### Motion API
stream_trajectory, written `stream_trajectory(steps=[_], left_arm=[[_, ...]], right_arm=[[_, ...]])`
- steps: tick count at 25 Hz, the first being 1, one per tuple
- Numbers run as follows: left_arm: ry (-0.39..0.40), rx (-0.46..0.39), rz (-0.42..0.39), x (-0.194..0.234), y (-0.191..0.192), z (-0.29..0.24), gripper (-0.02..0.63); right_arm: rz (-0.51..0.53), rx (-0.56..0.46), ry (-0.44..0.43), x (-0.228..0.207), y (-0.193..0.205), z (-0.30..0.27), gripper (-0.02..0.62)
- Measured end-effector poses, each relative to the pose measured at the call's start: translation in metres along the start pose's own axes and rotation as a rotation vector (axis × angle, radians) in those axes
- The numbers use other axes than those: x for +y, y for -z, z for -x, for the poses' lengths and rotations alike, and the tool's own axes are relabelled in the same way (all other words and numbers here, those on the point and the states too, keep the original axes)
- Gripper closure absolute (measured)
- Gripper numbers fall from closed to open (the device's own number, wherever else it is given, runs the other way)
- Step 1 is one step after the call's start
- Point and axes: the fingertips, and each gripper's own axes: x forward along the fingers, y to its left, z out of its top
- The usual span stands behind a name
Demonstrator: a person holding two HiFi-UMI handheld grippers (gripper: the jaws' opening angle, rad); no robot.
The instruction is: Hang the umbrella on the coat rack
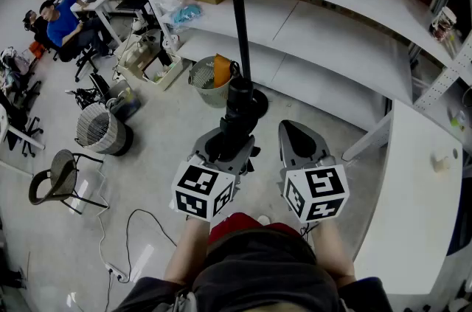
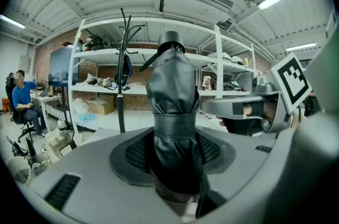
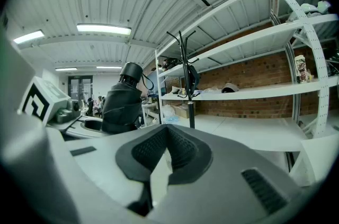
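A folded black umbrella (image 1: pixel 234 113) stands upright between the jaws of my left gripper (image 1: pixel 223 147), which is shut on its strapped lower part (image 2: pixel 174 135). Straight ahead of it rises the black coat rack (image 1: pixel 240 15), a thin pole with hooked arms at the top (image 2: pixel 121 85); something dark hangs on it. My right gripper (image 1: pixel 299 137) is held just right of the left one, jaws together with nothing between them (image 3: pixel 165 157). From the right gripper view the umbrella (image 3: pixel 123 106) is at the left and the coat rack (image 3: pixel 188 88) stands in front of the shelves.
White shelving (image 1: pixel 332 30) runs behind the rack, with a box and bags on it. A mesh bin (image 1: pixel 209 80), a fan (image 1: pixel 99 129), a chair (image 1: pixel 57 178) and floor cables (image 1: pixel 133 237) lie to the left. A person in blue (image 1: pixel 63 21) sits far left. A white table (image 1: pixel 420 185) stands at the right.
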Motion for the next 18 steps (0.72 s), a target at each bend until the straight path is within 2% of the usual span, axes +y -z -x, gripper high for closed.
stream_trajectory(steps=[18], left_arm=[[0.002, 0.004, 0.016, 0.0060, 0.0001, -0.0038, 0.405]], right_arm=[[-0.045, 0.028, 0.004, -0.0058, 0.0095, -0.0087, 0.577]])
